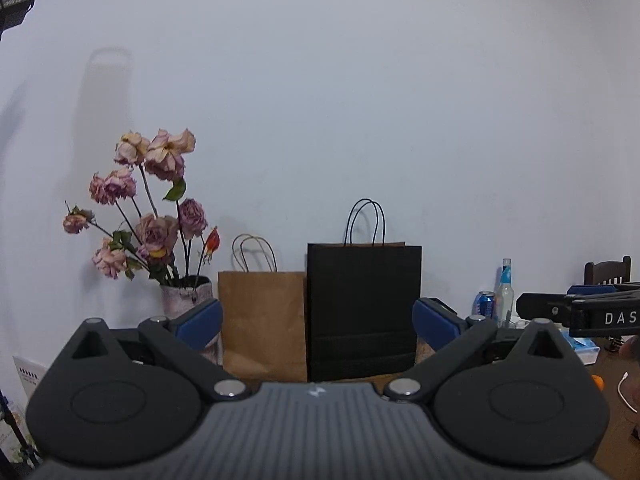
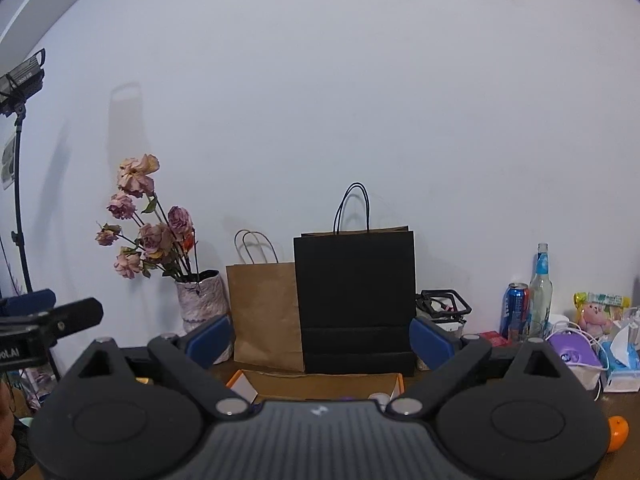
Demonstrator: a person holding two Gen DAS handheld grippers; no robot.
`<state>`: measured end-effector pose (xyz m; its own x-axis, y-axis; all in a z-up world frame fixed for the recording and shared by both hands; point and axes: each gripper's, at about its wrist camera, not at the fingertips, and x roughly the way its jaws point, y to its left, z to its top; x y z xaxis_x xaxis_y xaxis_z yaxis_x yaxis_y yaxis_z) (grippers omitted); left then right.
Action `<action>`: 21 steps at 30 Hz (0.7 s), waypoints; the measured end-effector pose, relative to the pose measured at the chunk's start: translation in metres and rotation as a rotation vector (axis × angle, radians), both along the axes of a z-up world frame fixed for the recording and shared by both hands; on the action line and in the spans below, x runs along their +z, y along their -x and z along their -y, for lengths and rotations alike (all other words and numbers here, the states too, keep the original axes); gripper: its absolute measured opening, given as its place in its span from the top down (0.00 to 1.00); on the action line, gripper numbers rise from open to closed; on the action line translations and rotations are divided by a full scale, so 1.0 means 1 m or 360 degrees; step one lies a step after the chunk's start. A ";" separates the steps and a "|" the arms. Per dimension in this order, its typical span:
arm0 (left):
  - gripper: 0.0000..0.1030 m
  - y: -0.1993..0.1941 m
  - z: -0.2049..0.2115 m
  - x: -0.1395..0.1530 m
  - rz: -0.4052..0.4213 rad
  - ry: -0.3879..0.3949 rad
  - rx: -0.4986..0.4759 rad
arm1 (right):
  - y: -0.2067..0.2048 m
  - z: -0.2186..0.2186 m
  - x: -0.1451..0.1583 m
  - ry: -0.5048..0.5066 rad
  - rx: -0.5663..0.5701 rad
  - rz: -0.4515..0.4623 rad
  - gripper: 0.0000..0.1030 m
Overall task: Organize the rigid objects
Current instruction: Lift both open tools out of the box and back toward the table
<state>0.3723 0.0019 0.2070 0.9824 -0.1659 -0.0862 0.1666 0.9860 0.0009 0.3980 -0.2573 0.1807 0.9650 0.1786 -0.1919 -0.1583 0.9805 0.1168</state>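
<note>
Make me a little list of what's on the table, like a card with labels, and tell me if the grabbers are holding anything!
left gripper: open, holding nothing
right gripper: open, holding nothing
flowers: wilted pink roses in a vase, far left
brown bag: upright by the wall, right of the vase
black bag: upright, taller, right beside the brown bag
cardboard box: open, in front of the bags
blue can: upright, right side
clear bottle: upright next to the can

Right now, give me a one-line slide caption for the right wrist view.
Open right gripper faces a black paper bag and brown paper bag against the wall, open cardboard box below.
</note>
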 end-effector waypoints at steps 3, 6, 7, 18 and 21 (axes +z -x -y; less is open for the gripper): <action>0.00 0.012 -0.002 -0.010 0.0014 0.0004 0.0006 | 0.012 0.005 -0.010 -0.0036 0.0000 0.0003 0.06; 0.00 0.029 -0.006 -0.025 0.0010 0.0029 -0.0005 | 0.029 0.011 -0.025 -0.0059 0.0009 -0.0004 0.06; 0.00 0.034 -0.007 -0.030 0.0001 0.0038 -0.0018 | 0.034 0.013 -0.031 -0.0060 0.0017 -0.0002 0.06; 0.00 0.096 -0.005 -0.108 -0.0048 -0.0056 0.0023 | 0.107 0.016 -0.104 0.0072 -0.0019 0.0024 0.06; 0.00 0.126 -0.005 -0.125 -0.0010 -0.0096 0.0051 | 0.130 0.010 -0.121 0.0121 -0.0011 -0.0002 0.06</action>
